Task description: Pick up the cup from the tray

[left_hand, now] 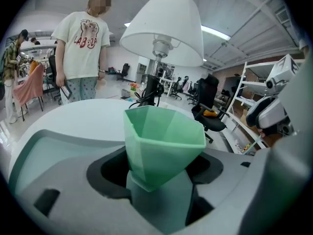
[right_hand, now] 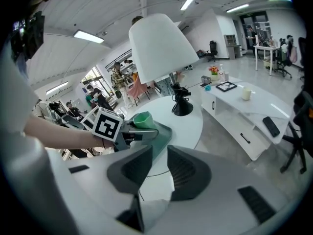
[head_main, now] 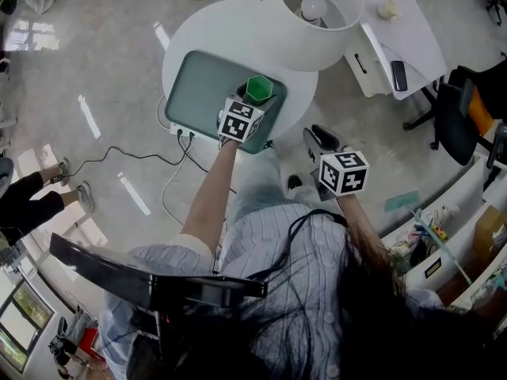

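Cup in my left claw

My left claw [head_main: 253,104] clamps the green faceted plastic cup [head_main: 259,89] at its base, upright over the teal tray's [head_main: 198,85] near corner; the right claw [right_hand: 155,173] (empty, part-open) is farther off.

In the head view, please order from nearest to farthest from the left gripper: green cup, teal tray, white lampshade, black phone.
1. Green faceted plastic cup: between the left gripper's jaws.
2. Teal rectangular tray: just beneath.
3. White lampshade: up and right.
4. Black phone: far right, on white desk.

Left gripper [head_main: 254,103] jaws clamped, right gripper [head_main: 318,139] jaws apart.
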`<state>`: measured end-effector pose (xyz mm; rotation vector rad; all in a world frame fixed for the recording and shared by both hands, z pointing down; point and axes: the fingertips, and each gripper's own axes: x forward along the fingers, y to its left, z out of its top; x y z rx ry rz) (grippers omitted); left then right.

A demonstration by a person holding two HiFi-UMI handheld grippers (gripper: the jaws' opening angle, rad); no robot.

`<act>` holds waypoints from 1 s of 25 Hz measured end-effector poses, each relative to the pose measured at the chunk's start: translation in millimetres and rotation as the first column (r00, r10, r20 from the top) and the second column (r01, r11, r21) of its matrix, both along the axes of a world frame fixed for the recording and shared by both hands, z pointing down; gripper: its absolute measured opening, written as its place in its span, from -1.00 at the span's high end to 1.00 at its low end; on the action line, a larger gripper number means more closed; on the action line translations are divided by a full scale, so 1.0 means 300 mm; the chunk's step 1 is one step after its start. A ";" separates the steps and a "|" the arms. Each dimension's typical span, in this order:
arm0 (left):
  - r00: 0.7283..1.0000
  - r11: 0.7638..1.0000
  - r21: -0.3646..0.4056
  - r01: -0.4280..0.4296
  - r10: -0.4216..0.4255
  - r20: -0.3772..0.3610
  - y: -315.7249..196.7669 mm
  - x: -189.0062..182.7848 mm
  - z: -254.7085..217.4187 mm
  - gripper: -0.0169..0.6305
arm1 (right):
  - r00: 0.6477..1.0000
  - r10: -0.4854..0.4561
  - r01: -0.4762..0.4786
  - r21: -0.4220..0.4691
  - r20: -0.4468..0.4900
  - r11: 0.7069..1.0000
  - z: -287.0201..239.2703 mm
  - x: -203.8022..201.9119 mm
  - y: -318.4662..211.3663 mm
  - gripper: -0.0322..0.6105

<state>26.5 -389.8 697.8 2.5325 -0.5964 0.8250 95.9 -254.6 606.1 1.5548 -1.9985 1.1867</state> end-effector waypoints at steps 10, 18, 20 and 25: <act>0.994 0.996 0.047 0.082 -0.079 -0.073 0.128 -0.001 -0.154 -0.10 | 1.000 -0.015 0.014 0.053 0.011 0.999 -0.046 0.056 0.068 0.56; 0.979 0.978 0.107 0.180 -0.168 -0.115 0.237 -0.017 -0.316 -0.10 | 0.999 -0.046 0.043 0.103 0.020 0.994 -0.084 0.108 0.144 0.56; 0.974 0.972 0.124 0.202 -0.186 -0.128 0.271 -0.027 -0.354 -0.10 | 0.997 -0.066 0.062 0.119 0.030 0.991 -0.093 0.105 0.167 0.56; 0.964 0.959 0.145 0.242 -0.220 -0.150 0.399 -0.041 -0.430 -0.10 | 0.992 -0.113 0.103 0.160 0.054 0.982 -0.127 0.089 0.245 0.56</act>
